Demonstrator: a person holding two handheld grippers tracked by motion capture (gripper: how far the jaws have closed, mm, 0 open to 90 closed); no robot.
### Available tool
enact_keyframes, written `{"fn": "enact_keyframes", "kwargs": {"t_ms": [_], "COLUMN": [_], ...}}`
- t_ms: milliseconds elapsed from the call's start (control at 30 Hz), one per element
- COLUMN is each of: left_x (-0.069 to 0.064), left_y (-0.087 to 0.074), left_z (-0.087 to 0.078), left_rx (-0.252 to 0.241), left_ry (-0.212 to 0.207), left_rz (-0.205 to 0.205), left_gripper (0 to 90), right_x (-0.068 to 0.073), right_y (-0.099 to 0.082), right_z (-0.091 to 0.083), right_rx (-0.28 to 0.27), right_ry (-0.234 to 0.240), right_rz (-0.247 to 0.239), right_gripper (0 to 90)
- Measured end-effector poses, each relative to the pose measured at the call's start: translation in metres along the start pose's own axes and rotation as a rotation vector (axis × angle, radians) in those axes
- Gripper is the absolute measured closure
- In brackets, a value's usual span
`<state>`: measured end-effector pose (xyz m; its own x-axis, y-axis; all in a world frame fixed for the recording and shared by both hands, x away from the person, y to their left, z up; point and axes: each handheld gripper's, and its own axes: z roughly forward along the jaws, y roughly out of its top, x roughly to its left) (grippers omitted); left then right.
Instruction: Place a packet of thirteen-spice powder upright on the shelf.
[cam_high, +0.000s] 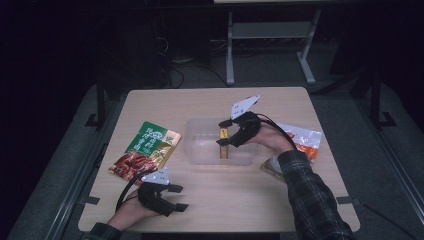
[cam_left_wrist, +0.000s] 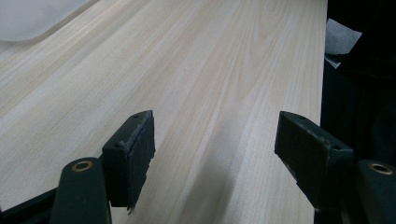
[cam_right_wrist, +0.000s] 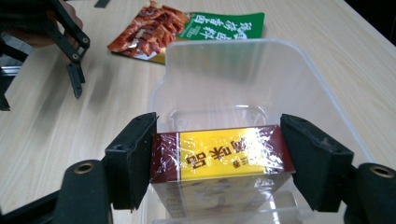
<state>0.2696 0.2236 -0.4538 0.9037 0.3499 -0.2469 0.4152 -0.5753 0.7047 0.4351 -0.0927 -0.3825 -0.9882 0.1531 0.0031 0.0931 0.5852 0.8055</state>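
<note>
My right gripper (cam_high: 223, 134) hangs over a clear plastic container (cam_high: 200, 122) in the middle of the table. It is shut on a yellow and brown cellophane-wrapped box (cam_high: 224, 148), held upright and reaching down into the container. In the right gripper view the two pads press on the box (cam_right_wrist: 219, 156) at its two ends, above the container (cam_right_wrist: 224, 44). My left gripper (cam_high: 181, 197) rests low near the table's front left, jaws open. Between its jaws (cam_left_wrist: 215, 149) there is just bare wood.
A green and red food pouch (cam_high: 145, 150) lies flat to the left of the container, also in the right gripper view (cam_right_wrist: 187, 28). An orange and white pouch (cam_high: 306, 139) lies at the right, behind the right forearm. The table's front edge runs close to the left hand.
</note>
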Motion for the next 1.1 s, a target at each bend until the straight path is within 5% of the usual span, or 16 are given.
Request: {"fn": "enact_keyframes", "kwargs": {"t_ms": [100, 300, 467, 767, 1100], "left_x": [0.001, 0.005, 0.010, 0.006, 0.010], "left_y": [0.001, 0.004, 0.005, 0.011, 0.015], "left_z": [0.001, 0.002, 0.001, 0.003, 0.004], "left_rx": [-0.001, -0.011, -0.014, -0.003, 0.001], "left_ry": [-0.004, -0.016, -0.021, 0.010, 0.027], "left_rz": [0.000, 0.005, -0.006, 0.001, -0.006], "left_gripper": [28.2, 28.1, 28.1, 27.4, 27.3], "right_x": [0.001, 0.002, 0.007, 0.024, 0.057], "right_y": [0.000, 0.003, 0.007, -0.004, -0.032], "right_z": [0.001, -0.007, -0.017, -0.039, -0.072], "right_rx": [0.025, 0.020, 0.020, -0.010, -0.038], "right_ry": [-0.017, -0.045, -0.068, -0.141, -0.277], "right_rz": [-0.001, 0.096, 0.131, 0.205, 0.273], "right_gripper": [26.2, 13.2, 10.1, 11.4, 13.3]}}
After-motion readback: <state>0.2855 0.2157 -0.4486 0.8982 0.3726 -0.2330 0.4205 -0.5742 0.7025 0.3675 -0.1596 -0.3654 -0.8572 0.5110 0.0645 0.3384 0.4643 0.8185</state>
